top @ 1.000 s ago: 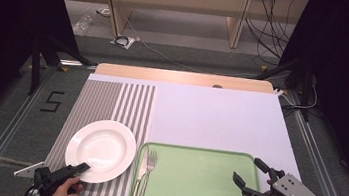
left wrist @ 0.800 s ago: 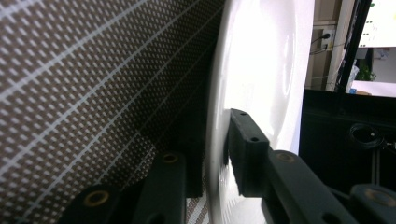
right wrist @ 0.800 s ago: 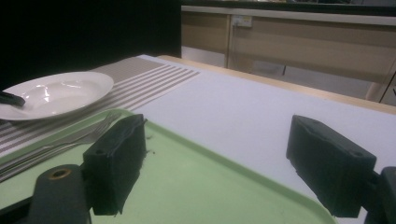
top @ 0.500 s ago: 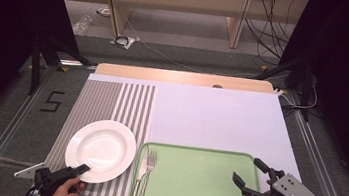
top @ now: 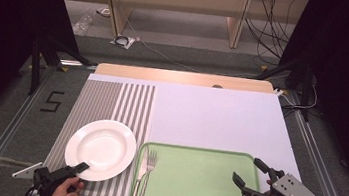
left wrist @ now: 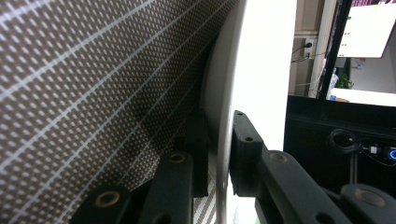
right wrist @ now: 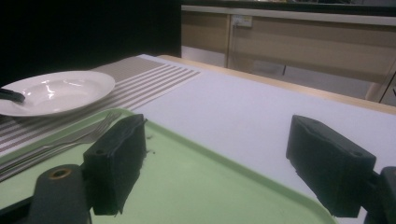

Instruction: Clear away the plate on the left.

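Your high view sits above your side of the tabletop [top: 211, 112], facing forward and down, far enough back to take in the whole top and the floor beyond. Your left gripper view rides the left gripper [left wrist: 217, 154], rolled onto its side and pressed very close to the plate [left wrist: 252, 60] rim, striped mat [left wrist: 93, 70] right by the lens. Your right gripper view rides the right gripper [right wrist: 233, 163], low over the green tray [right wrist: 187, 182], looking across the tabletop toward the far cabinets. All three views share the plate [top: 101, 148]; high and right gripper views also share tray [top: 192, 181], fork [top: 148, 168] and mat.
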Available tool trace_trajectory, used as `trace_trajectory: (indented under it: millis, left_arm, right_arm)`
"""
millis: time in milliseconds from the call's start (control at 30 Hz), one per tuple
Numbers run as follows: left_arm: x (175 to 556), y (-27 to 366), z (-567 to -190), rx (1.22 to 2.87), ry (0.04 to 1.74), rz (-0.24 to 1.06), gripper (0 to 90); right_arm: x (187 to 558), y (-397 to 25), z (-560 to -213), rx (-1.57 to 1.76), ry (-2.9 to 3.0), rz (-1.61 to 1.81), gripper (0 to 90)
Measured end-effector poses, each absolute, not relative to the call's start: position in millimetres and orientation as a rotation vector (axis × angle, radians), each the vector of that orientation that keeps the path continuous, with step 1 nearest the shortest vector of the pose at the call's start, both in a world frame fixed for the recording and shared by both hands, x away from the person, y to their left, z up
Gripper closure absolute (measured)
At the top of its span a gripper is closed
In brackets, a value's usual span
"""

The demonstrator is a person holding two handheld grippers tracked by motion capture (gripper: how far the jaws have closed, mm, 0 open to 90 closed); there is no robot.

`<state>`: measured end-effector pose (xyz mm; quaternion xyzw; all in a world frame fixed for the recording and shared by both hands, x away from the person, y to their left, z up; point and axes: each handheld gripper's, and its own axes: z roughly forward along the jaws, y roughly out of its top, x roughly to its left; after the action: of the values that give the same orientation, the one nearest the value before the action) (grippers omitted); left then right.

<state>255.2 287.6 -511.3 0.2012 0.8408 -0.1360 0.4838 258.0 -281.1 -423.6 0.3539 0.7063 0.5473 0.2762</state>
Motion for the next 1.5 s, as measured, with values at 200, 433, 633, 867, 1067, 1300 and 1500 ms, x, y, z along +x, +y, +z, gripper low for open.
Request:
trace_trajectory:
  millis: [200, 433, 633, 867, 1067, 1300, 1500]
  left_arm:
    - [254.9, 287.7, -510.9, 0.473, 1.997, -0.352, 79.6]
    - [256.5, 284.8, -508.8, 0.495, 1.951, -0.376, 79.5]
    - [257.1, 281.0, -507.6, 0.505, 1.917, -0.409, 79.3]
    - [258.3, 276.0, -506.4, 0.514, 1.866, -0.442, 79.2]
    - [259.7, 271.2, -504.9, 0.529, 1.84, -0.465, 79.1]
    - [259.8, 260.2, -501.7, 0.566, 1.796, -0.504, 79.0]
    - [260.1, 249.2, -499.6, 0.599, 1.776, -0.538, 78.9]
  right_arm:
    - [258.2, -281.5, -423.3, 0.951, 1.898, 1.472, 20.7]
    - [257.9, -281.5, -423.1, 0.95, 1.898, 1.473, 20.7]
    - [257.9, -281.4, -422.9, 0.948, 1.898, 1.475, 20.7]
    - [258.0, -281.9, -422.9, 0.948, 1.902, 1.472, 20.7]
    - [258.0, -282.1, -422.7, 0.948, 1.899, 1.473, 20.7]
    - [258.0, -282.1, -422.8, 0.948, 1.899, 1.471, 20.7]
    - [257.9, -282.3, -422.7, 0.948, 1.898, 1.472, 20.7]
